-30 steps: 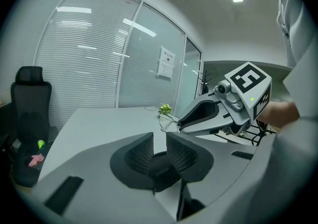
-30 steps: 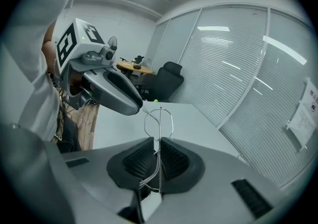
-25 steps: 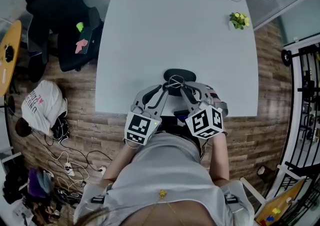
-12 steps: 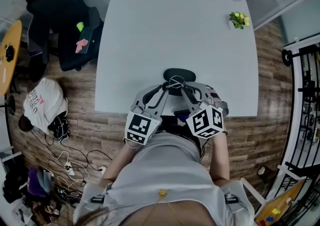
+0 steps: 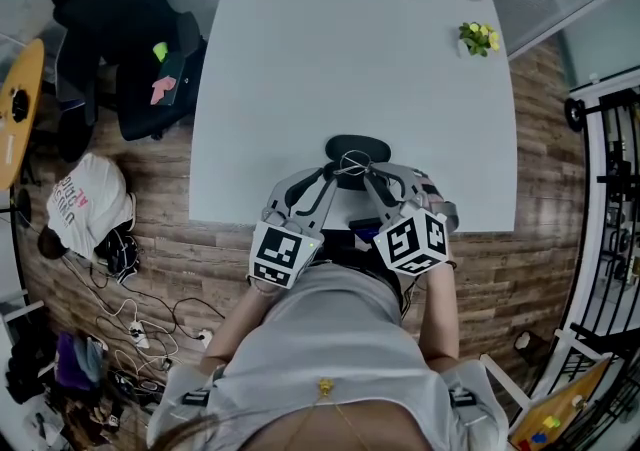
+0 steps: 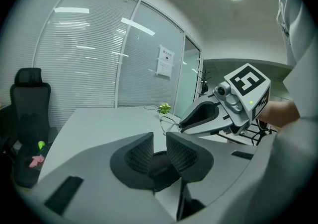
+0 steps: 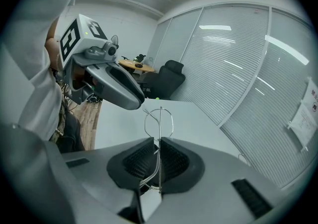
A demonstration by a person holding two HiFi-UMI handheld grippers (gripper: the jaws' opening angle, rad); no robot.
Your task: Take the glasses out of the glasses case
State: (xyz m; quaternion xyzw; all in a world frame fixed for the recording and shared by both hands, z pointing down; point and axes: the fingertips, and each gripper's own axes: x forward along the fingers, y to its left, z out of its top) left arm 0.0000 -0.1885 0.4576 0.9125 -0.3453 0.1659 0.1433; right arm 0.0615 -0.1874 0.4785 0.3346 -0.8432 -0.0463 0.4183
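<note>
Centrally, at the near edge of the white tabletop (image 5: 350,39), lies the black glasses case (image 5: 365,147), and both grippers converge on it from the person's side. The right gripper (image 7: 158,144) is clamped on the glasses (image 7: 160,118). Their thin wire frame runs upright between the ribbed pads, and one loop of it rises above the jaw tips over the tabletop. In the head view the frame sits at the near rim of the case, where the two grippers meet. The left gripper (image 6: 159,143) has its jaws a narrow gap apart with nothing pinched between them. The dark case shows through that gap, beyond the pads, and whether the pads touch it cannot be told.

Lettering and marks: the marker cube (image 5: 280,254) on the left gripper and its counterpart on the right bear black-and-white square patterns. A printed sheet (image 6: 164,62) hangs on the glass partition behind the tabletop, its text too small to read. A white bundle (image 5: 88,207) on the wooden floor (image 5: 200,259) carries red lettering, likewise too small to read.

Surroundings: a small potted plant (image 5: 477,39) with yellow flowers stands at the far right corner of the tabletop, well apart from the case. A black office chair (image 5: 110,19) stands beside the tabletop's left edge.
</note>
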